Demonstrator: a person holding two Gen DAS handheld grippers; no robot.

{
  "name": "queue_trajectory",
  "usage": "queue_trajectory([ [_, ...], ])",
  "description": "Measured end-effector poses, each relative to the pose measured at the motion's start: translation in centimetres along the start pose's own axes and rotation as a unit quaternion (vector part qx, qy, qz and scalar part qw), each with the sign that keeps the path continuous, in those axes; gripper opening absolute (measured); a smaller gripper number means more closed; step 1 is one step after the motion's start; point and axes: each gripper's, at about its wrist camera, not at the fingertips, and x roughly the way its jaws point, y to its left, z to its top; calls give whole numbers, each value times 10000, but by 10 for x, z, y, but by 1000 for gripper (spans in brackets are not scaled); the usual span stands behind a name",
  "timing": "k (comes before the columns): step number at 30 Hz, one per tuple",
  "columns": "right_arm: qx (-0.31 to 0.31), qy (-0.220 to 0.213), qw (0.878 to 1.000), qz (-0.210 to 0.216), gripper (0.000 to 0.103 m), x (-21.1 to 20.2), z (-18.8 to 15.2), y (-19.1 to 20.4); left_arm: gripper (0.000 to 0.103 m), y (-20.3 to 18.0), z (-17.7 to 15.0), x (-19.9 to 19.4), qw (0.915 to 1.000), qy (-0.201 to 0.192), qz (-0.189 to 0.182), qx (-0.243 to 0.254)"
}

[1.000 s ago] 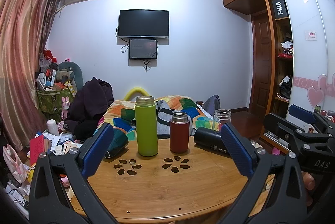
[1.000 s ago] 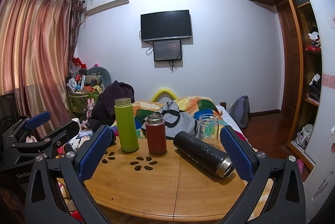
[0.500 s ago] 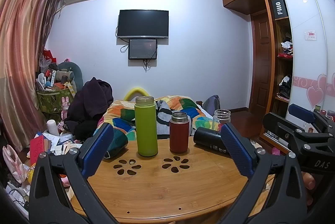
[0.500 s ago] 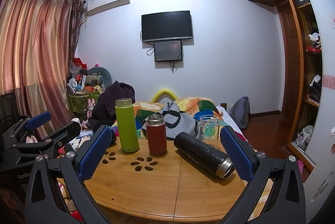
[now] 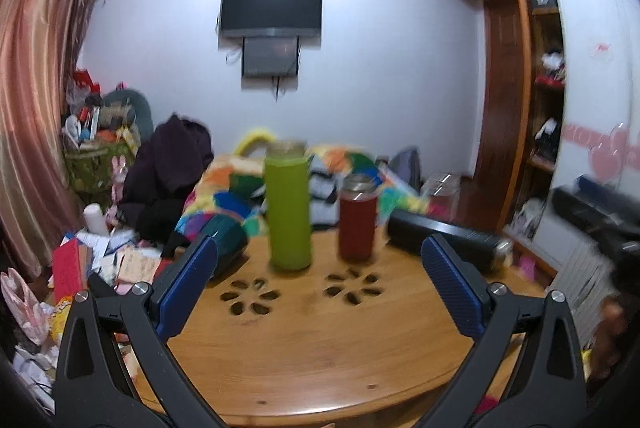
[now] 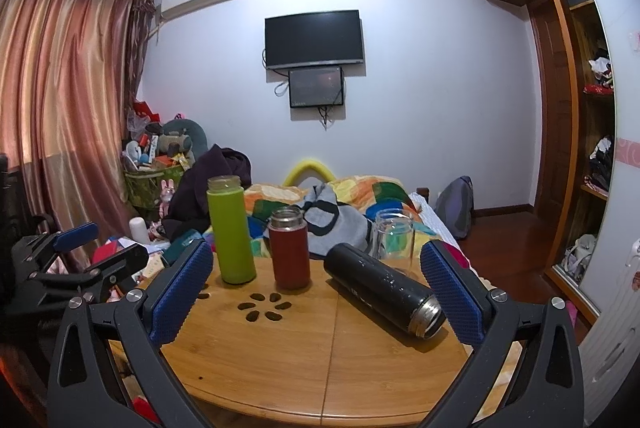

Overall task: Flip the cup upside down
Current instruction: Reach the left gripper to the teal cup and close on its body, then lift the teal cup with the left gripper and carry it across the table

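Note:
A round wooden table [image 6: 320, 360] holds a tall green cup [image 6: 231, 230], a shorter red cup [image 6: 289, 252], a clear glass jar [image 6: 394, 236] and a black flask [image 6: 380, 288] lying on its side. The green cup [image 5: 289, 205], red cup [image 5: 357, 218] and black flask [image 5: 444, 240] also show, blurred, in the left wrist view. My left gripper [image 5: 320, 292] is open and empty over the table's near side. My right gripper [image 6: 314, 292] is open and empty, the black flask just ahead of its right finger. The left gripper also shows at the left edge of the right wrist view [image 6: 76, 256].
A bed with a colourful quilt [image 6: 360, 195] lies behind the table. Clutter and a green basket [image 6: 152, 179] fill the floor on the left. A wardrobe [image 6: 580, 147] stands on the right. A curtain [image 6: 60, 107] hangs on the left.
The left gripper has moved; its view has shifted and blurred, the cups now sitting slightly further right in it. The right gripper has barely moved. The cups stand as before.

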Motion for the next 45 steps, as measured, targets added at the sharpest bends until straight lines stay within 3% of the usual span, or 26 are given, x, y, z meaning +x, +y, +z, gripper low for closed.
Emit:
queue_trajectory([
  [5,109,192,9997,-51,103,15,-8,-13,103,49,5,75,9948,991,197,95],
  [10,200,442,9988,-103,103,32,-17,-24,103,99,-1,166,9772,2096,326,23],
  [13,213,547,9982,-134,103,39,-22,-29,103,118,-9,203,9689,2430,458,84],
  [16,223,649,9975,-151,103,46,-26,-33,90,134,-12,228,9636,2626,490,54],
  [21,296,794,9962,-175,103,55,-32,-40,73,147,-24,262,9521,3045,147,-249],
  [27,437,936,9946,-91,103,61,-35,-43,72,143,-31,259,9565,2904,152,-228],
  [35,358,911,9952,-45,103,60,-33,-37,72,132,-36,230,9548,2961,156,-222],
  [41,341,886,9955,42,103,55,-36,-30,72,97,-47,188,9574,2881,39,195],
  [45,329,898,9954,100,103,52,-37,-24,72,68,-55,160,9576,2847,-293,327],
])
